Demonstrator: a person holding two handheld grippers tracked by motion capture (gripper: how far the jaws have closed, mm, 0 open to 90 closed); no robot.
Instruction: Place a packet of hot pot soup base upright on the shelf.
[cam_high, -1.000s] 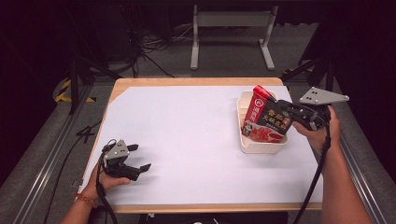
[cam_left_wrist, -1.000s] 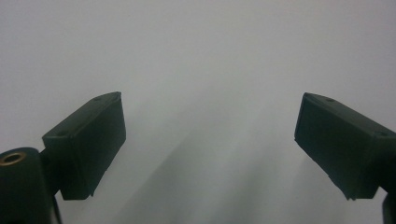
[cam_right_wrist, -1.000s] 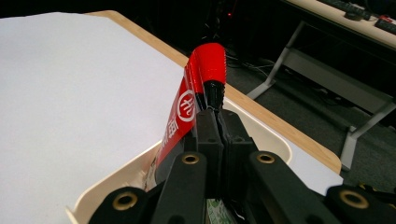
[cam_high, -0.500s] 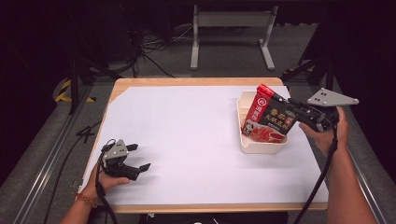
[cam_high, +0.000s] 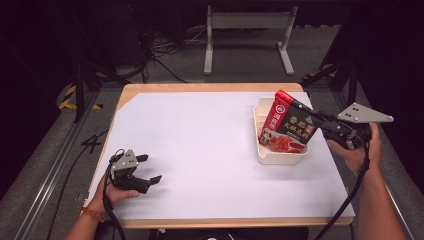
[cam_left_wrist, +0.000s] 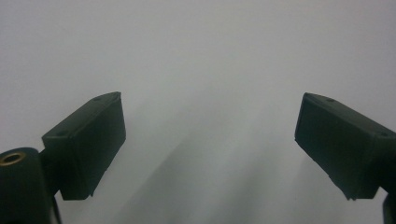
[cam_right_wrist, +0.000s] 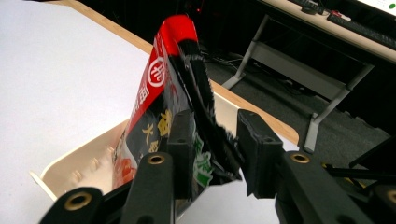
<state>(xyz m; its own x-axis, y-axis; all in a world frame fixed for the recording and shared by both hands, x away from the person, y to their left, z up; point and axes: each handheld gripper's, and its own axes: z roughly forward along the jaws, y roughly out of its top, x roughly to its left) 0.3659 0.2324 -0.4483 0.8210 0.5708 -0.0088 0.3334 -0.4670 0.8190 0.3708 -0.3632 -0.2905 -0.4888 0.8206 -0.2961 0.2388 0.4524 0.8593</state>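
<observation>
A red and black food pouch (cam_high: 287, 125) stands tilted in a cream tray (cam_high: 280, 156) at the right of the white table. My right gripper (cam_high: 322, 121) is shut on the pouch's right edge and holds it partly lifted. In the right gripper view the pouch (cam_right_wrist: 175, 107) is pinched between the jaws of the right gripper (cam_right_wrist: 215, 140), with the tray (cam_right_wrist: 79, 168) below. My left gripper (cam_high: 149, 169) rests on the table near the front left, open and holding nothing. In the left gripper view the left gripper (cam_left_wrist: 210, 140) faces bare white table.
The white sheet (cam_high: 200, 145) covers a wooden table whose edge (cam_high: 210, 87) shows at the back. A metal stand (cam_high: 247, 22) and cables sit on the floor beyond. The person's right forearm (cam_high: 380, 210) comes in at the bottom right.
The right gripper has raised the pouch and tipped it more upright in the tray. The left gripper has stayed in place.
</observation>
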